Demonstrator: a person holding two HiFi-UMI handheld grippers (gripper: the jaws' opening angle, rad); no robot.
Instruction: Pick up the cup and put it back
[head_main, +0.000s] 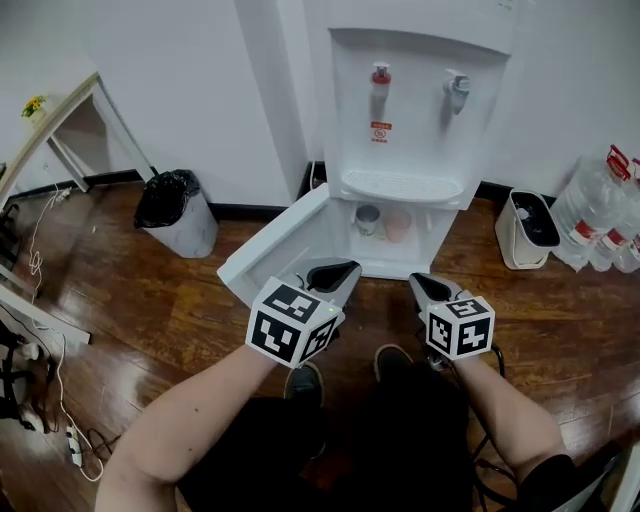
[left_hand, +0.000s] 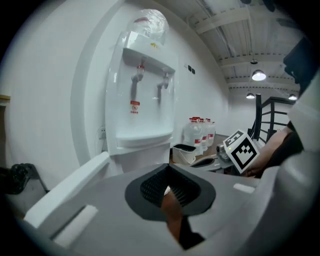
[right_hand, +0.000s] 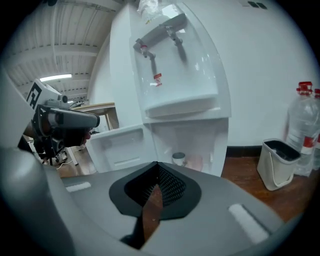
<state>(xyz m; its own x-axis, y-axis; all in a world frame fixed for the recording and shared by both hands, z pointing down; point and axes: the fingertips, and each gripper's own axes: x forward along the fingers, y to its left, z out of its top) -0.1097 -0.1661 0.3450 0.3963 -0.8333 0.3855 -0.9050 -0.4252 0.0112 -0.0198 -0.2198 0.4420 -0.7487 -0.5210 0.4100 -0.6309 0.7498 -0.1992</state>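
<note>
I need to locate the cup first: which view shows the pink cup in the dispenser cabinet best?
The head view: the pink cup stands in plain sight in the open cabinet, beside a metal cup. The right gripper view shows it small and faint. The left gripper view does not show it.

The water dispenser is standing against the wall, its door swinging open to the left. In its lower compartment a cup is sitting left of what seems to be a second cup. A trash bin is standing on the floor left of the dispenser, a small bin right of it, water bottles beyond. The left tool and right tool are hovering side by side before the compartment.
</note>
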